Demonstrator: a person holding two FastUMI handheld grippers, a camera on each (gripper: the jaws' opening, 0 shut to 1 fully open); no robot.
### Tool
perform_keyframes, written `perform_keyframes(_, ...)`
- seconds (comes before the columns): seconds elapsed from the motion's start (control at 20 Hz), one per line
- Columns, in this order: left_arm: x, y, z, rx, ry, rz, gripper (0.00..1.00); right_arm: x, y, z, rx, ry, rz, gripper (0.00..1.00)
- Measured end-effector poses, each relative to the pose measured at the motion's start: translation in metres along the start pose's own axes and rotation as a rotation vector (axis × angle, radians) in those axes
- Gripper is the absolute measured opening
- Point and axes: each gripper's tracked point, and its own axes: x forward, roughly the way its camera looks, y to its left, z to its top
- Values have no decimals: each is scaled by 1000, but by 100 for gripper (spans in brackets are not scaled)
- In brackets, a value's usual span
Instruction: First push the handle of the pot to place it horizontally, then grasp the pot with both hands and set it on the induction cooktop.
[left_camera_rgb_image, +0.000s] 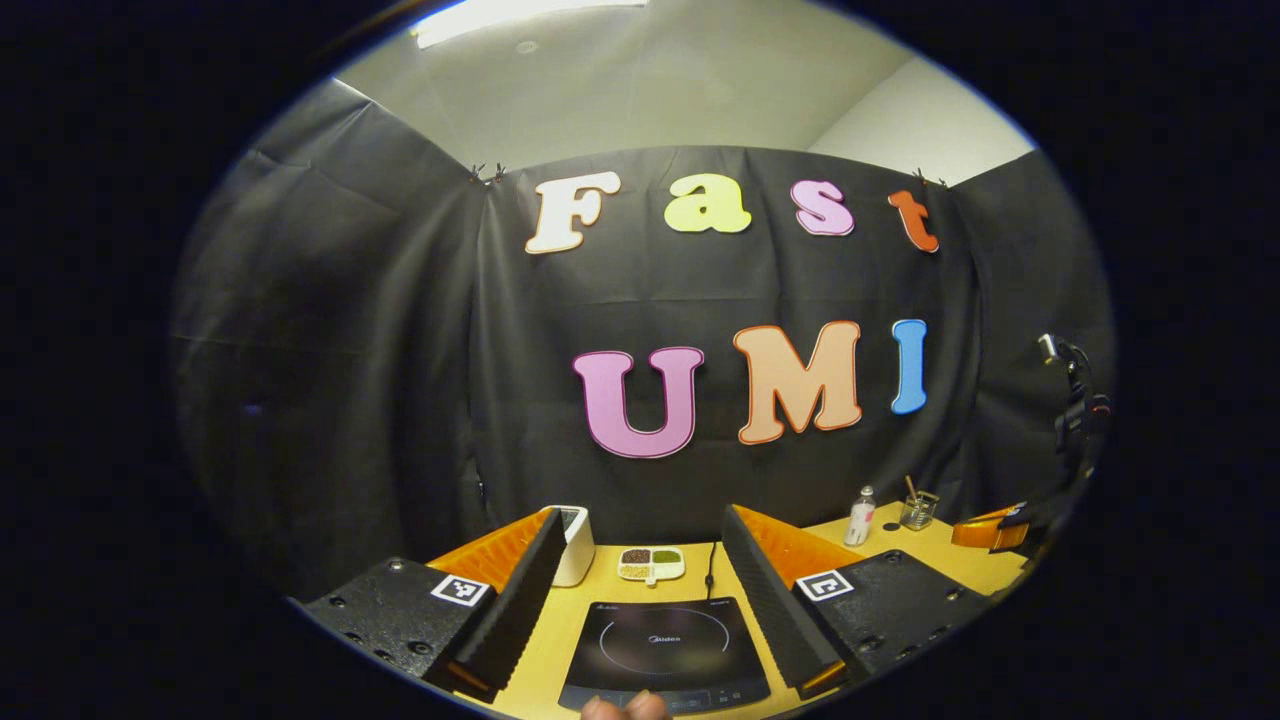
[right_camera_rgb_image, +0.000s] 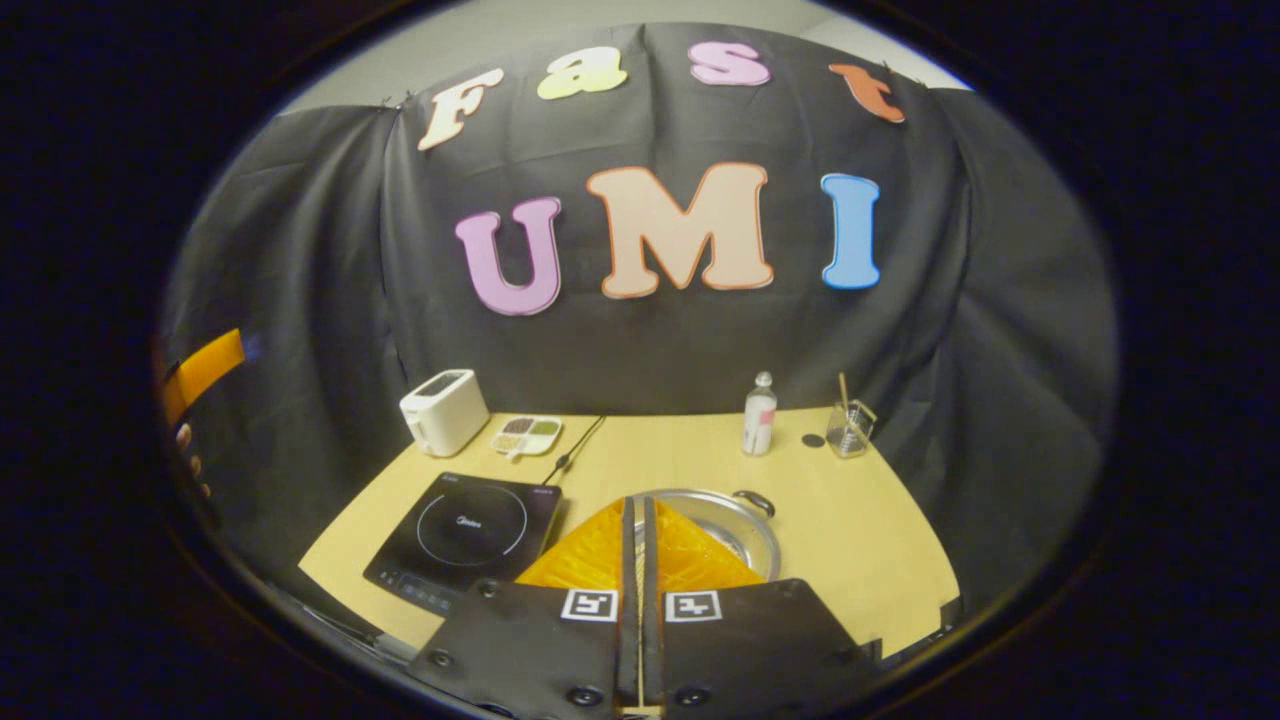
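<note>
A wide steel pot (right_camera_rgb_image: 748, 532) sits on the wooden table, right of the black induction cooktop (right_camera_rgb_image: 468, 533). A dark loop handle (right_camera_rgb_image: 754, 498) shows on its far rim. My right gripper (right_camera_rgb_image: 640, 506) is shut with nothing in it, its tips over the pot's near left rim and hiding that part. My left gripper (left_camera_rgb_image: 642, 516) is open, fingers wide apart, with the induction cooktop (left_camera_rgb_image: 662, 648) lying between them below. A person's fingertip (left_camera_rgb_image: 625, 707) shows at the cooktop's near edge. The left gripper (right_camera_rgb_image: 204, 364) also appears at the far left edge with a hand (right_camera_rgb_image: 190, 450).
At the back of the table (right_camera_rgb_image: 870, 545) stand a white toaster (right_camera_rgb_image: 443, 410), a small divided dish (right_camera_rgb_image: 527, 433), a bottle (right_camera_rgb_image: 760, 415) and a glass (right_camera_rgb_image: 850, 428). The cooktop's cord (right_camera_rgb_image: 578, 445) runs to the rear. Black cloth walls close the booth.
</note>
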Motion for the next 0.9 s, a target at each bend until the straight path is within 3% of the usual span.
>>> perform_keyframes(0.5, 43, -10, -17, 44, 48, 33, 96, 41, 15, -110, -30, 261, 111, 3)
perform_keyframes(0.75, 52, -3, -29, 43, 64, 68, 96, 49, 15, -154, 2, 374, 124, 3)
perform_keyframes(0.9, 60, 4, -27, 36, 54, 52, 96, 49, 24, -177, -3, 448, 117, 3)
